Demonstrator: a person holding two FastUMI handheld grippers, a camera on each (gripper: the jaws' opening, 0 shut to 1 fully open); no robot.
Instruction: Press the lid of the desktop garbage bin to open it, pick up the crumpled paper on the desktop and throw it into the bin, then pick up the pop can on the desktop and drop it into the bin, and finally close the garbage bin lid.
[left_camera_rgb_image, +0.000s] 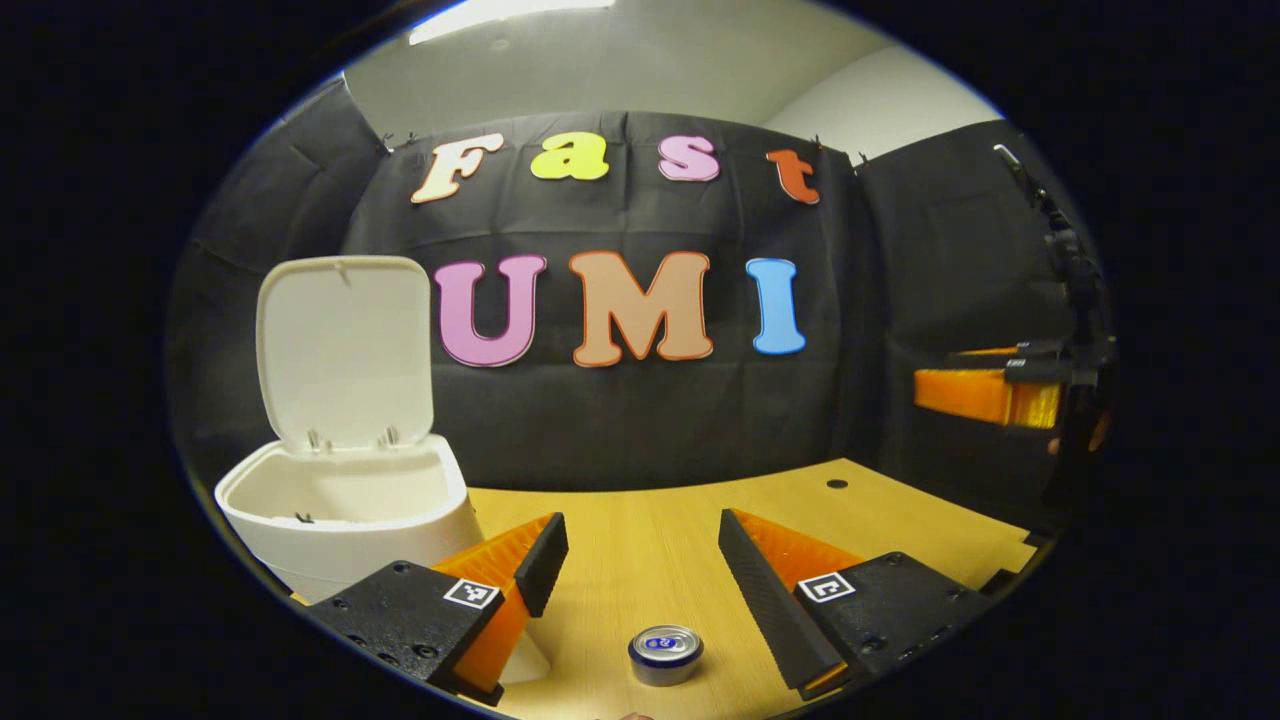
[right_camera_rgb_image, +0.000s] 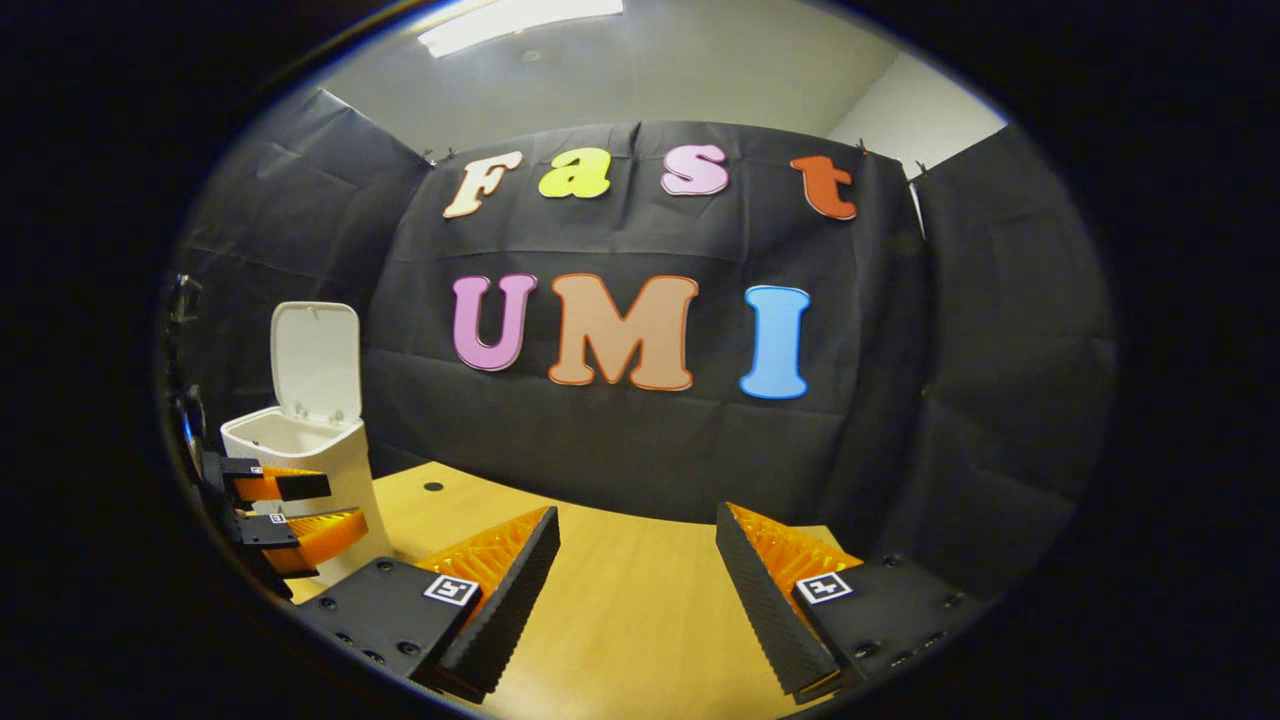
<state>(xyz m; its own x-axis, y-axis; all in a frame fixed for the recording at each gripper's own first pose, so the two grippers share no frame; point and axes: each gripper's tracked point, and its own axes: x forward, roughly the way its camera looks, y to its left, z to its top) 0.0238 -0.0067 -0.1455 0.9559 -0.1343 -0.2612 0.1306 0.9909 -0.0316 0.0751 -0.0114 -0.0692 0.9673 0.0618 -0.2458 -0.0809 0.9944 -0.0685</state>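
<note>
Standing at the left edge of the light wooden worktop (left_camera_rgb_image: 650, 540): white plastic desktop garbage bin (left_camera_rgb_image: 350, 520) with hinged lid (left_camera_rgb_image: 345, 350) raised upright. Hovering released, fingers spread: left hand-held gripper (left_camera_rgb_image: 640, 570) above the upright silver pop can (left_camera_rgb_image: 665, 653) near the front edge. Hanging released over bare worktop: right hand-held gripper (right_camera_rgb_image: 637, 560).

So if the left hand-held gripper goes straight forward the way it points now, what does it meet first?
Probably the pop can: it stands upright on the table between and just ahead of the left hand-held gripper, whose jaws are open. Beyond it the tabletop looks free up to the booth wall, though depth is hard to judge.
</note>
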